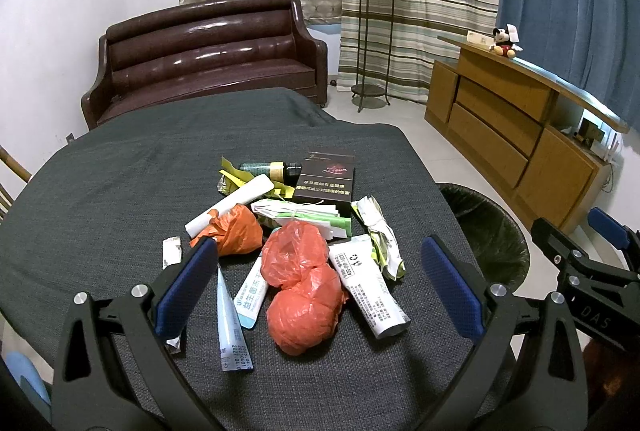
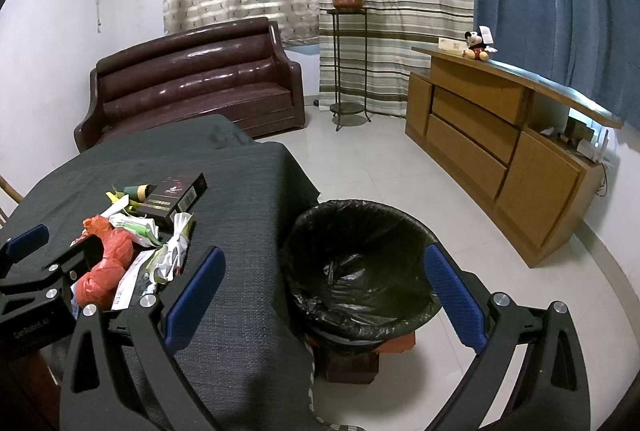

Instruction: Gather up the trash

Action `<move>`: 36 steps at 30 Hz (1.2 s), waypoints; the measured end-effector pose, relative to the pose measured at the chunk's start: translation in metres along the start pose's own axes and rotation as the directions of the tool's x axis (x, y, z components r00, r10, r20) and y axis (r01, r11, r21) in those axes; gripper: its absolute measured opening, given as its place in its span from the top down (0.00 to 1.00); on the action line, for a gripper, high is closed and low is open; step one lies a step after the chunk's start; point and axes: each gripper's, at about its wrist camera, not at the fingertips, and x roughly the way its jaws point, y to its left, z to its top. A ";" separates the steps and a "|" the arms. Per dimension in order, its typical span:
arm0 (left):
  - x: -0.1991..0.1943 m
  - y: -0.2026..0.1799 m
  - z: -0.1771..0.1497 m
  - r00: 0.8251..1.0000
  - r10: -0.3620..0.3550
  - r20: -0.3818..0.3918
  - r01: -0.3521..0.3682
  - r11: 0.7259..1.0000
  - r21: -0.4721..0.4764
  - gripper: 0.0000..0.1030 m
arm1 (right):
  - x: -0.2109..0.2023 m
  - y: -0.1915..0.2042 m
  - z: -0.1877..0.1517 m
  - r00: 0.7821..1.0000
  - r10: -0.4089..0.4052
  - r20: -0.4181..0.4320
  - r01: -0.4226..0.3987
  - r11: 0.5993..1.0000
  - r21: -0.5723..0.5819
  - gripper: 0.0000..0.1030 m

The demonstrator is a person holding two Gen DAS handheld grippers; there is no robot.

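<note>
A heap of trash lies on the grey-clothed table (image 1: 100, 199). It holds a red plastic bag (image 1: 304, 283), an orange bag (image 1: 236, 227), a white tube (image 1: 372, 287), a dark cigarette box (image 1: 326, 177) and several wrappers. My left gripper (image 1: 320, 283) stands open, its blue pads either side of the red bag, above it. My right gripper (image 2: 324, 291) is open and empty over the table's right edge and the black-lined trash bin (image 2: 360, 267). In the right wrist view the heap, with its red plastic bag (image 2: 106, 267), lies at the left.
A brown leather sofa (image 1: 208, 55) stands behind the table. A wooden sideboard (image 1: 516, 135) runs along the right wall, with a soft toy (image 1: 504, 41) on top. A plant stand (image 1: 374, 43) is by the curtains. White tiled floor (image 2: 380, 167) surrounds the bin.
</note>
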 end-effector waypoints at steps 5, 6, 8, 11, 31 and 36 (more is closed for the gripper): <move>0.000 0.000 0.000 1.000 0.001 -0.001 -0.001 1.000 0.000 0.04 | 0.001 0.002 0.001 1.000 -0.003 0.001 0.003 1.000 0.003 0.06; 0.000 0.000 0.000 1.000 0.001 -0.001 -0.001 1.000 0.000 0.04 | 0.002 0.001 0.000 1.000 -0.002 0.000 0.002 1.000 0.003 0.06; 0.000 0.000 0.000 1.000 0.001 -0.002 -0.001 1.000 0.000 0.04 | 0.001 0.001 0.001 1.000 -0.002 -0.001 0.002 1.000 0.003 0.06; 0.000 0.000 0.000 1.000 0.002 -0.001 -0.002 1.000 0.001 0.04 | 0.001 0.001 0.001 1.000 -0.001 -0.001 0.001 1.000 0.003 0.06; 0.001 0.000 0.000 1.000 0.002 -0.004 -0.002 1.000 0.002 0.04 | 0.002 0.001 0.001 1.000 -0.002 -0.004 0.002 1.000 0.005 0.06; 0.001 0.000 0.000 1.000 0.002 -0.004 -0.002 1.000 0.003 0.04 | 0.006 -0.001 -0.002 1.000 -0.003 -0.004 0.003 1.000 0.006 0.06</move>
